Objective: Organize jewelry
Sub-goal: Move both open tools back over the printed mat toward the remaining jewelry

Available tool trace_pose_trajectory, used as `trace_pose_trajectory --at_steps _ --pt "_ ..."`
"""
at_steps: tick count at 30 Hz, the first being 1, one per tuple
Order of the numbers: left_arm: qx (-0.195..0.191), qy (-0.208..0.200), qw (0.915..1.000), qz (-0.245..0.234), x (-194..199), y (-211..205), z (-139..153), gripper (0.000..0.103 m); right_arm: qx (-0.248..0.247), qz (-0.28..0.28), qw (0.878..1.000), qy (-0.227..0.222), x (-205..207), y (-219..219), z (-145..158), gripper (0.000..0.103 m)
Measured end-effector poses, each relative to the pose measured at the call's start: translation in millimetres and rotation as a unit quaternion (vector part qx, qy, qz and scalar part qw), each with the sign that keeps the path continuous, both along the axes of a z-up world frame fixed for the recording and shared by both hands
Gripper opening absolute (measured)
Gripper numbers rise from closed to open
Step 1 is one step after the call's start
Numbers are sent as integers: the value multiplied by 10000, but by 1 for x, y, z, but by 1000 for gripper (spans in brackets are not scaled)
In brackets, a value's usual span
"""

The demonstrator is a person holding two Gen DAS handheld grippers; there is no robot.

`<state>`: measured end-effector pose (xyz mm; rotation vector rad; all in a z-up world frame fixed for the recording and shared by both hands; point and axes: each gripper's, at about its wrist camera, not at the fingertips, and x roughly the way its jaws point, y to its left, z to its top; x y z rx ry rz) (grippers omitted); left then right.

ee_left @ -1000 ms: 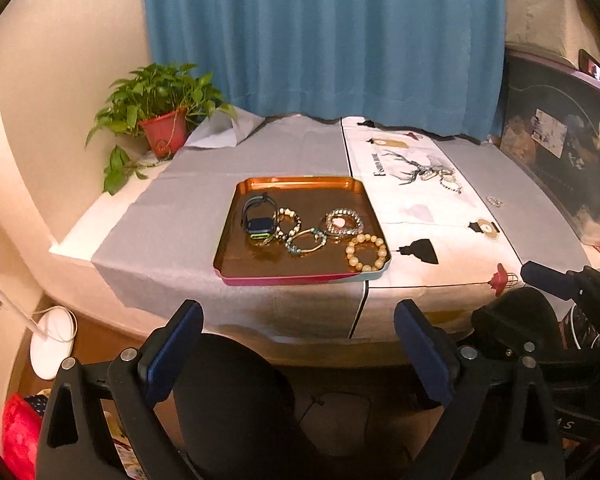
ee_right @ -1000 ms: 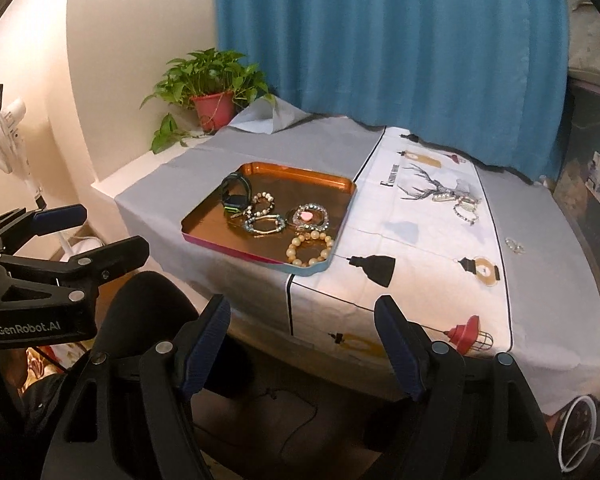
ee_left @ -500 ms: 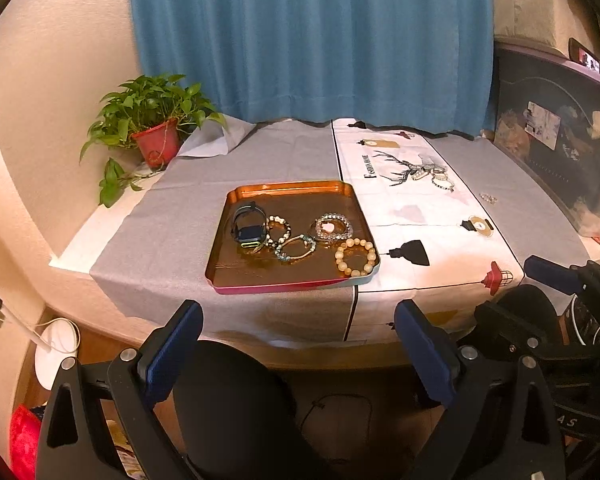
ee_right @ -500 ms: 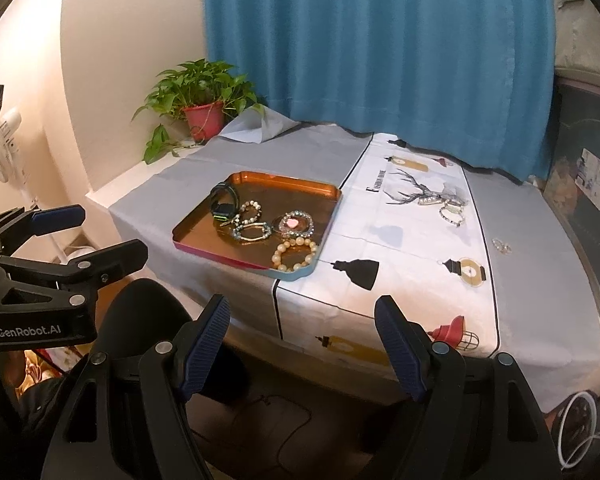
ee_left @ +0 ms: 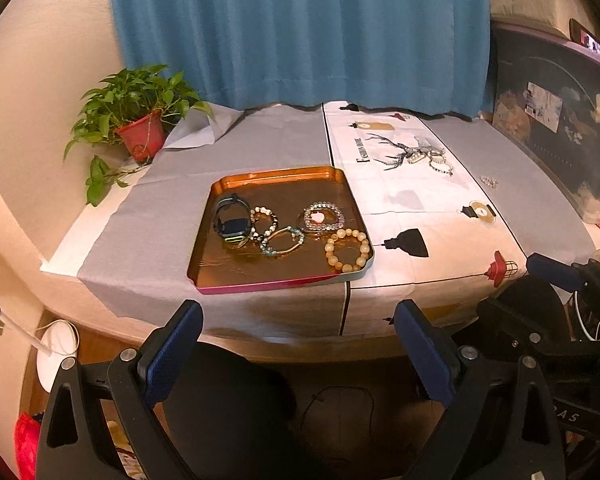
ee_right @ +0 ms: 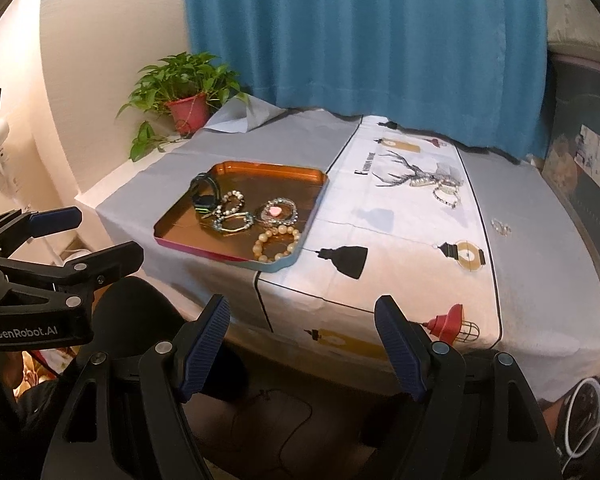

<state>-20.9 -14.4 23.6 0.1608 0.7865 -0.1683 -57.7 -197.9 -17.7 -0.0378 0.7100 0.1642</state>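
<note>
An orange metal tray (ee_left: 276,178) (ee_right: 260,168) sits on the table. It holds a dark watch (ee_left: 230,222) (ee_right: 204,196), several beaded bracelets and a yellow bead bracelet (ee_left: 347,250) (ee_right: 277,245). More bracelets lie loose on the deer print (ee_left: 434,160) (ee_right: 444,192), and a small ring piece (ee_left: 489,181) (ee_right: 501,227) lies on the grey cloth. My left gripper (ee_left: 298,354) and right gripper (ee_right: 302,350) are both open and empty, held off the table's near edge.
A potted plant (ee_left: 140,120) (ee_right: 186,96) stands at the back left corner. A blue curtain (ee_left: 300,32) hangs behind the table. A dark bin with clutter (ee_left: 560,132) stands on the right. A black chair back (ee_left: 228,404) is below the grippers.
Both views shifted slightly, drawing back a little and then closer again toward the table. Both grippers stayed open and empty; nothing on the table moved.
</note>
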Motion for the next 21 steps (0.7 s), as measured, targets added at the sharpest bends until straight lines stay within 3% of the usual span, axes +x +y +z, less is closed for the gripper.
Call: trace_pose_trajectory --at_steps 10,17,21 --pt "207 155 9994 -217 27 -30 -8 95 81 -376 9992 104 18 -39 -12 75" --pt "317 220 9981 -472 59 -62 -14 95 135 -965 9951 182 37 -92 -18 75" --pt "114 435 9974 -558 86 -75 -17 95 173 -1242 9918 233 48 -122 -23 75"
